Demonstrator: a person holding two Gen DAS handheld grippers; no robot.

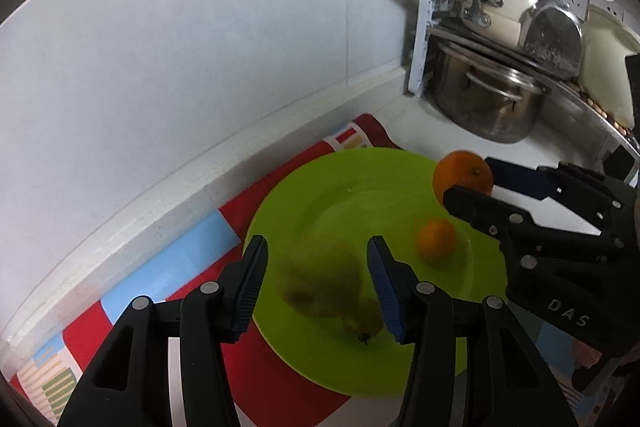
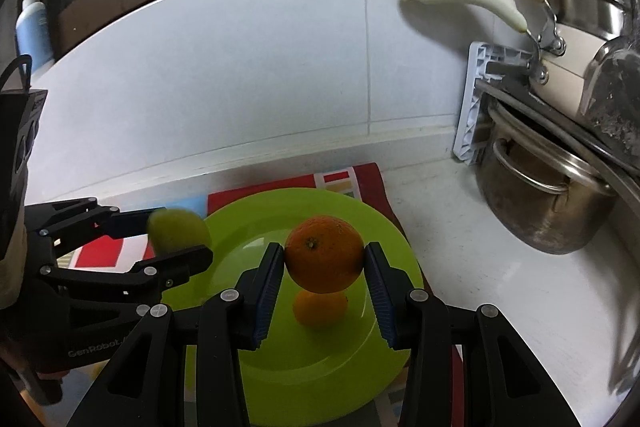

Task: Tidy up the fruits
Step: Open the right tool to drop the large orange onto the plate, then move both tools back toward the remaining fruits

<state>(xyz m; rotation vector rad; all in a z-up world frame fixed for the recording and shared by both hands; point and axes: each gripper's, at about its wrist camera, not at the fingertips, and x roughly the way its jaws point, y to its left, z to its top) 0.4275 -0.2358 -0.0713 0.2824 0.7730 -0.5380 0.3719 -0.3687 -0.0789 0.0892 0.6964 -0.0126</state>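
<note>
Right wrist view: an orange (image 2: 324, 259) is being clamped by the right gripper (image 2: 325, 281) above the green plate (image 2: 384, 307) — a blurred green fruit (image 2: 178, 230) is lying between the left gripper's (image 2: 176, 241) parted jaws; whether they are touching it cannot be told.

Dim indoor light, heavy fisheye warp and dark corners; your green fruit (image 1: 320, 279) smears with motion blur, glare on the pot (image 2: 548, 195).
</note>
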